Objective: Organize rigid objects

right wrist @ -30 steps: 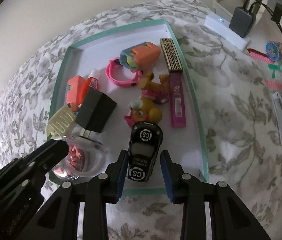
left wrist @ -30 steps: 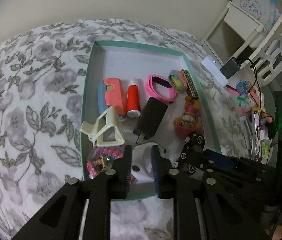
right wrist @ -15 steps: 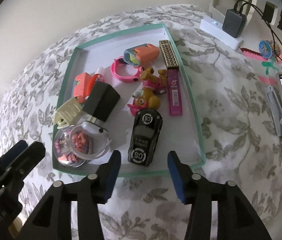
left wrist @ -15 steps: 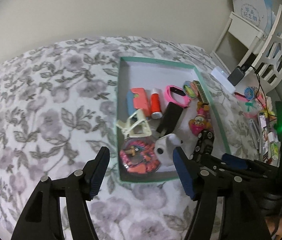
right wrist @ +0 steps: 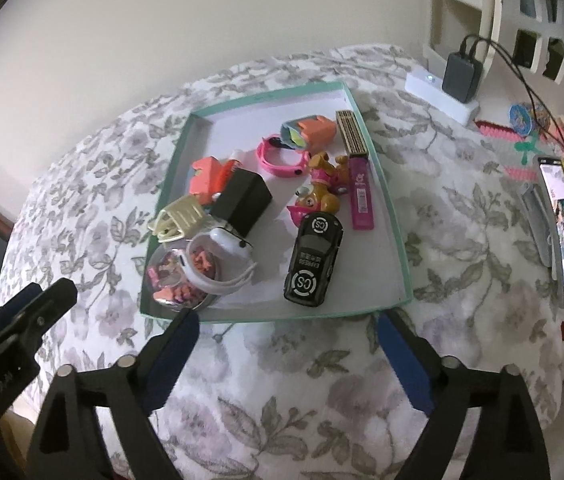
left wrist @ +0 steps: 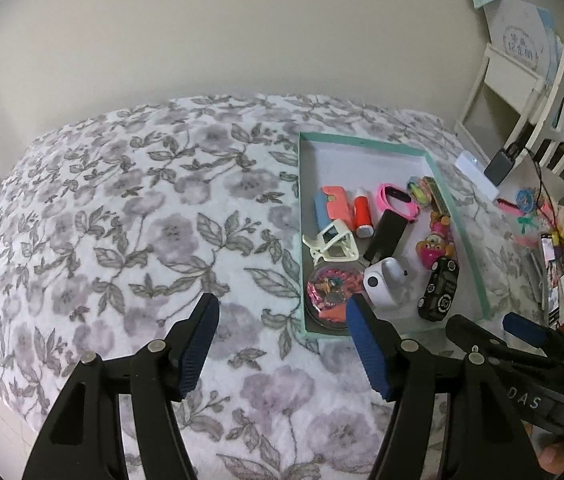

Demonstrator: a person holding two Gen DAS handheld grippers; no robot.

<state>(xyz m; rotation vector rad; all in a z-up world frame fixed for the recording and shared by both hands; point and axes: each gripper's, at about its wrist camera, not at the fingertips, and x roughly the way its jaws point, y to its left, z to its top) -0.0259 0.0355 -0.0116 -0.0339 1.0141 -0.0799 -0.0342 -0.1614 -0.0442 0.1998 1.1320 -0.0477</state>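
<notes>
Black toy car [right wrist: 314, 264] lies in teal tray [right wrist: 396, 240] near bed's right edge; rigid, light, glossy: pinch across its flanks. Right tool [right wrist: 290, 360] spread, just widening, empty; left tool [left wrist: 282, 344] spread, empty

My right hand-held gripper [right wrist: 286, 344] has just opened wide, letting go of the black toy car [right wrist: 314, 258], which now lies in the teal tray [right wrist: 398, 240]. My left hand-held gripper [left wrist: 282, 328] opened too, leaving the white gadget [left wrist: 384, 282]. Both have pulled up and back over the bed [left wrist: 141, 220].
</notes>
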